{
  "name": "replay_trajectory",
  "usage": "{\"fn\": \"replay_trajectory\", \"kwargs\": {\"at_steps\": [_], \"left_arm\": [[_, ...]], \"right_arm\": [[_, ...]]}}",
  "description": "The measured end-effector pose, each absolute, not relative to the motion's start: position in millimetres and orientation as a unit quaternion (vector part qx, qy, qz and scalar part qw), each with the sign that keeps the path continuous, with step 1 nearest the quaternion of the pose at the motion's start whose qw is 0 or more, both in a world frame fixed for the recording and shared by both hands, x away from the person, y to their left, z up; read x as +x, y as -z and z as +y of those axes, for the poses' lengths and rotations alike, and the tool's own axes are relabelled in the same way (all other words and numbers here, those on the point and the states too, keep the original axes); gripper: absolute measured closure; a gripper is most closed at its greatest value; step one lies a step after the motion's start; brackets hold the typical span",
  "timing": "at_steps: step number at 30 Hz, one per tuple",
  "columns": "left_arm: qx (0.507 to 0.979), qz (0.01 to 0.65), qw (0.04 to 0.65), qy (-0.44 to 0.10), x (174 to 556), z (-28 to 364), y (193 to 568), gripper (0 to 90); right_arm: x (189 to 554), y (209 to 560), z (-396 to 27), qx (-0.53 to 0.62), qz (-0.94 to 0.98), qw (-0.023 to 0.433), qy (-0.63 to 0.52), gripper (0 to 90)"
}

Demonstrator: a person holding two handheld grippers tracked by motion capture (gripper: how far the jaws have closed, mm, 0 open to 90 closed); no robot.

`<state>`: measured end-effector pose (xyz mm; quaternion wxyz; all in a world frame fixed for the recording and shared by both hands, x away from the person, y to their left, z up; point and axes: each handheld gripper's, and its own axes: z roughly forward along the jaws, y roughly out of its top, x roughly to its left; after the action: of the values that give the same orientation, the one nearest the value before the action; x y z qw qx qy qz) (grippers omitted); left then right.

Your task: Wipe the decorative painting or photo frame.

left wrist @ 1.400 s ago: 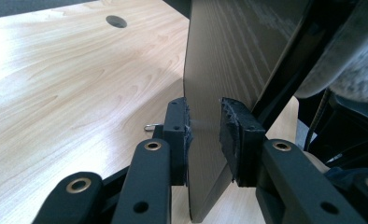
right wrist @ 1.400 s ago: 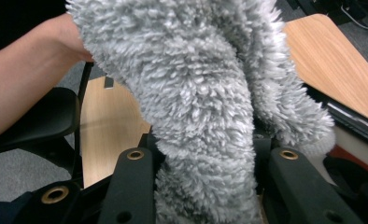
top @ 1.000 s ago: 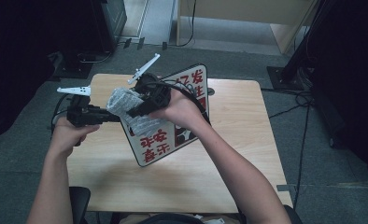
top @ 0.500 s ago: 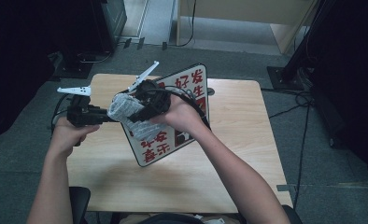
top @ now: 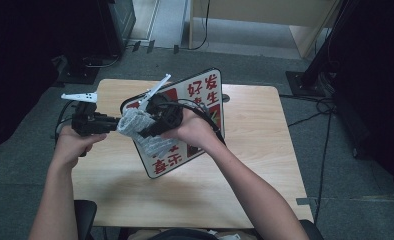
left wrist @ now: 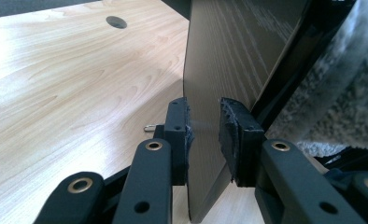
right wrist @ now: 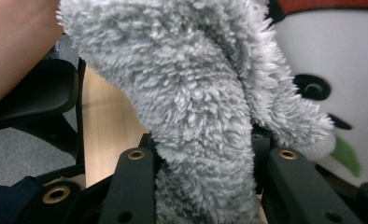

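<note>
Pale wood worktop (top: 245,165) on grey carpet — left gripper (left wrist: 204,126) clamps tilted board (top: 205,95); right gripper (right wrist: 203,154) pinches grey cloth (top: 132,122).

High view looks down over the table (top: 225,200); both tool cameras sit close, sharing the board (top: 195,95).

We see a square board (top: 195,107) printed with red Chinese characters and a panda, propped tilted near the tabletop's far-left corner, and a fluffy grey cloth (top: 135,122) bunched against its left printed face
</note>
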<state>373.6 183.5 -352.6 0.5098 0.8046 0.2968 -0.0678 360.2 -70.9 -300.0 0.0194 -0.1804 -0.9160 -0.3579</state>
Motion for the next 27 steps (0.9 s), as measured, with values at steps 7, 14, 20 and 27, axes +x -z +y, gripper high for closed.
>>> {"fn": "replay_trajectory", "kwargs": {"at_steps": [7, 14, 20, 27], "left_arm": [[0.804, 0.298, 0.510, 0.069, 373, 184, 353, 73.3], [0.802, 0.303, 0.510, 0.074, 374, 184, 353, 73.0], [0.803, 0.304, 0.507, 0.077, 374, 184, 354, 73.1], [0.802, 0.306, 0.507, 0.076, 374, 184, 354, 73.2]], "right_arm": [[359, 309, -71, -0.174, -0.917, 0.023, 0.357, 66.2], [357, 318, -72, -0.175, -0.917, 0.030, 0.356, 66.2], [355, 327, -72, -0.175, -0.917, 0.038, 0.357, 66.2], [354, 335, -73, -0.171, -0.918, 0.039, 0.355, 66.2]]}}
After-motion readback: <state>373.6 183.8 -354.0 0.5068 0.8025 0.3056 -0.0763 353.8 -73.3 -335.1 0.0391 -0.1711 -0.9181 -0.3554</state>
